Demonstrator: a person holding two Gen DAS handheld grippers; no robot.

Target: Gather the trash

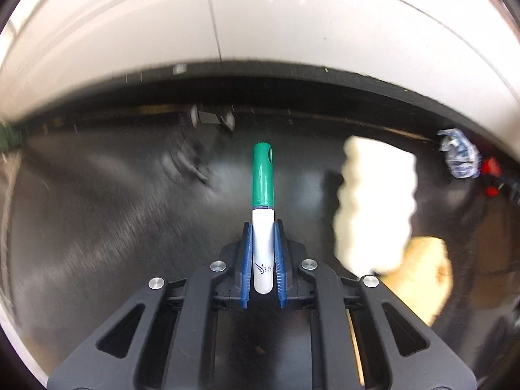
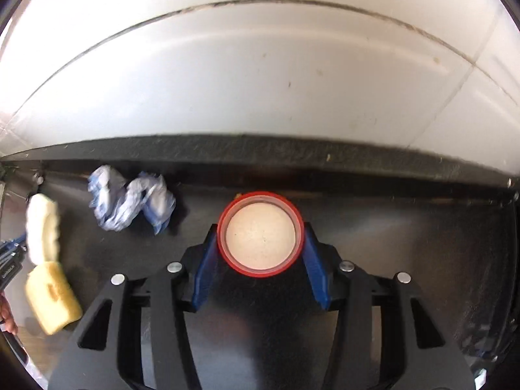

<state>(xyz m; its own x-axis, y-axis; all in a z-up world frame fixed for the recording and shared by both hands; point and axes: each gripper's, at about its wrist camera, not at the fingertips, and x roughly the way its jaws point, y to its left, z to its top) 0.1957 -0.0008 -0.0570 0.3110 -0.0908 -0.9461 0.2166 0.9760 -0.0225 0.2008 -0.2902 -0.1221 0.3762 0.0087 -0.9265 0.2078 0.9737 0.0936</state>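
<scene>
My left gripper (image 1: 262,227) is shut on a white marker with a green cap (image 1: 263,195), which points forward above a dark tabletop (image 1: 113,227). My right gripper (image 2: 260,227) is shut on a red-rimmed round cup (image 2: 261,236), seen end-on. A crumpled blue-and-white wrapper (image 2: 130,206) lies left of the right gripper near the table's far edge; it also shows far right in the left wrist view (image 1: 460,154). A white foam piece (image 1: 373,201) (image 2: 42,227) and a yellow sponge (image 1: 425,269) (image 2: 52,292) lie between the grippers.
A white wall (image 2: 260,81) rises behind the table's far edge. A blurred small object (image 1: 213,118) sits at the far edge in the left wrist view. The right gripper with its red cup (image 1: 490,175) shows far right there.
</scene>
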